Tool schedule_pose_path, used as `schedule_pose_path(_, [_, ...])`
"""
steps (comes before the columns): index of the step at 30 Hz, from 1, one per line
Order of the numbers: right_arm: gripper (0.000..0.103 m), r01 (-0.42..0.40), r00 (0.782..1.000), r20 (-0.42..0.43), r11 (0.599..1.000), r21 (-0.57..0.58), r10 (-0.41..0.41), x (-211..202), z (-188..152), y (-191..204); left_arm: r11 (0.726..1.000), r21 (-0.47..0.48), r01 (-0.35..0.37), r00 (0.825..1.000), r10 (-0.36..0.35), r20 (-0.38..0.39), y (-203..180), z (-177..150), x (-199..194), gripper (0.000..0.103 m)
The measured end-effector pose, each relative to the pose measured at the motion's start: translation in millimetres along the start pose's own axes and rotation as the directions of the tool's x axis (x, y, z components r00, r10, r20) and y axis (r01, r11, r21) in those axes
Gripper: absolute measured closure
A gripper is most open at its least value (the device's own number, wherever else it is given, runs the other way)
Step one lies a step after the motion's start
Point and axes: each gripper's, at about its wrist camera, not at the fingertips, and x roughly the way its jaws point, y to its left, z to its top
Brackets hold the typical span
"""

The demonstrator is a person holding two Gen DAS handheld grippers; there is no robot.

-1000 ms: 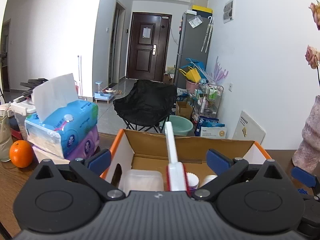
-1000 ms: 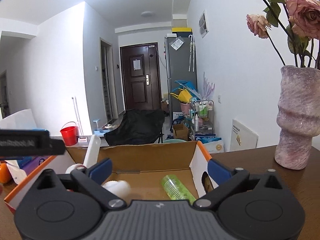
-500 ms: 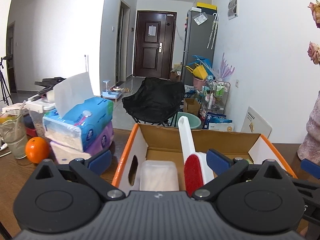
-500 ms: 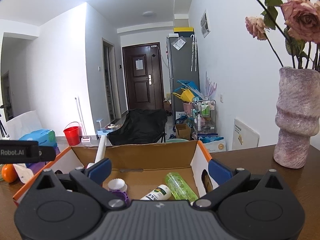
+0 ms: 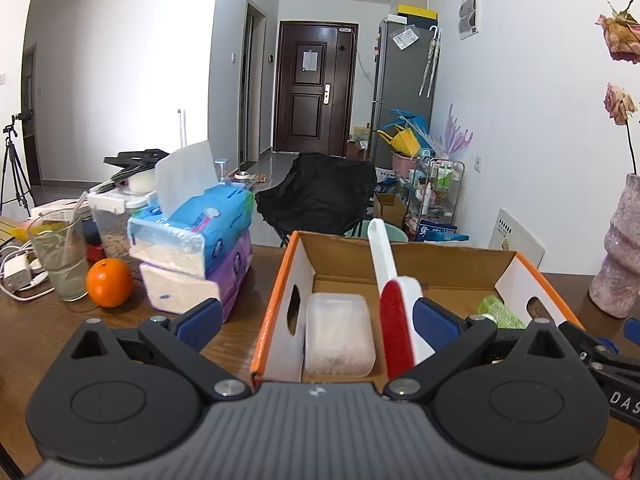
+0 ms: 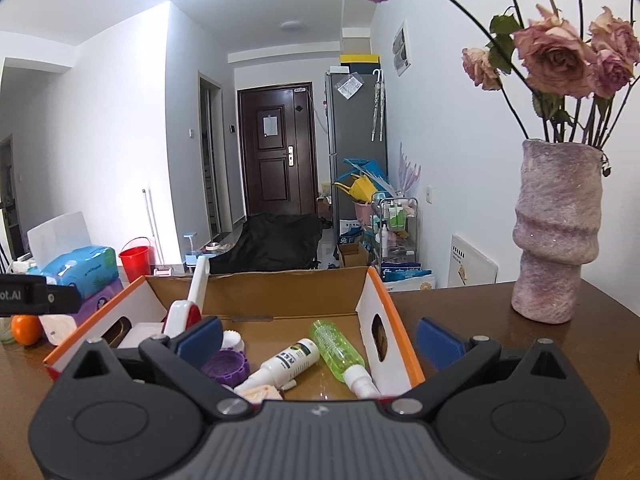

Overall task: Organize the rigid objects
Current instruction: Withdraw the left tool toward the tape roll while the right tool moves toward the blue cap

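Note:
An orange-edged cardboard box [image 5: 276, 308] stands on the brown table, also in the right wrist view [image 6: 394, 320]. Inside it lie a clear plastic case [image 5: 338, 332], a red and white lint brush [image 5: 394, 308] leaning up against the back wall, a green spray bottle [image 6: 338, 350], a white bottle [image 6: 286, 364] and a purple cap [image 6: 224, 366]. My left gripper [image 5: 318, 320] is open and empty, just in front of the box. My right gripper [image 6: 318, 338] is open and empty, at the box's near right corner.
Stacked tissue packs [image 5: 196, 248], an orange [image 5: 109, 283] and a glass [image 5: 60, 256] stand left of the box. A purple vase with dried roses [image 6: 556, 232] stands at the right. A black chair [image 5: 316, 196] is behind the table.
Both grippers have drawn back and risen from the box. The lint brush, between the left fingers a second ago, now leans free in the box. More of the box's contents show.

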Motion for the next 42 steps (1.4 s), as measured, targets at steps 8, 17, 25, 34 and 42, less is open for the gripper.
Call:
schedule_pose_path(8, [0.0,0.005,1.0,-0.011,1.0,-0.005,-0.005,-26,-8,-2,1.0,-0.002,-0.01,1.0,0.01,-0.009,9,-14,-23,0.0])
schedule_pose_path(17, [0.0,0.013,1.0,-0.022,1.0,0.004,-0.013,-57,-20,-9,1.0,0.0,-0.025,0.999,0.025,-0.032,16,-30,-48,0.0])
schedule_pose_path(25, [0.0,0.014,0.999,-0.033,1.0,0.003,-0.014,-83,-31,-11,0.999,-0.005,-0.034,0.998,0.033,-0.062,26,-45,-67,0.0])
schedule_pose_path(34, [0.0,0.017,0.999,-0.046,1.0,-0.001,-0.017,-109,-45,-10,0.999,-0.006,-0.039,0.993,0.038,-0.108,32,-66,-82,0.0])
schedule_pose_path(42, [0.0,0.027,0.997,-0.067,1.0,-0.001,-0.027,-120,-54,-19,0.999,0.011,-0.03,0.986,0.031,-0.161,29,-86,-87,0.0])
